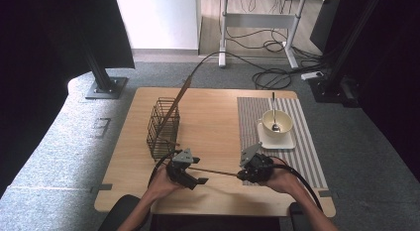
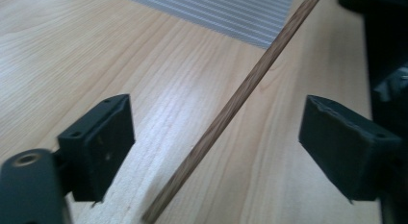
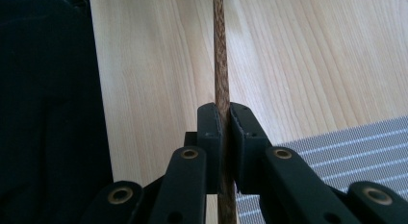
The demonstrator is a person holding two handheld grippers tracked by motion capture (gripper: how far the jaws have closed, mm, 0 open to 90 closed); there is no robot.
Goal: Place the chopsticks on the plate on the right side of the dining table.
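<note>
Thin round brown wooden stick [image 3: 221,56], grainy, straight: clamped in right gripper [image 3: 224,123]; passing untouched between wide-open left gripper [image 2: 216,137] pads.

Thin brown wooden stick [image 1: 214,171], round, grain-mottled. Lying near level just above the table [image 1: 213,117], near its front edge. One end clamped in right hand-held gripper [image 3: 225,119]; other end passing untouched between open left hand-held gripper [image 2: 216,137] jaws.
</note>
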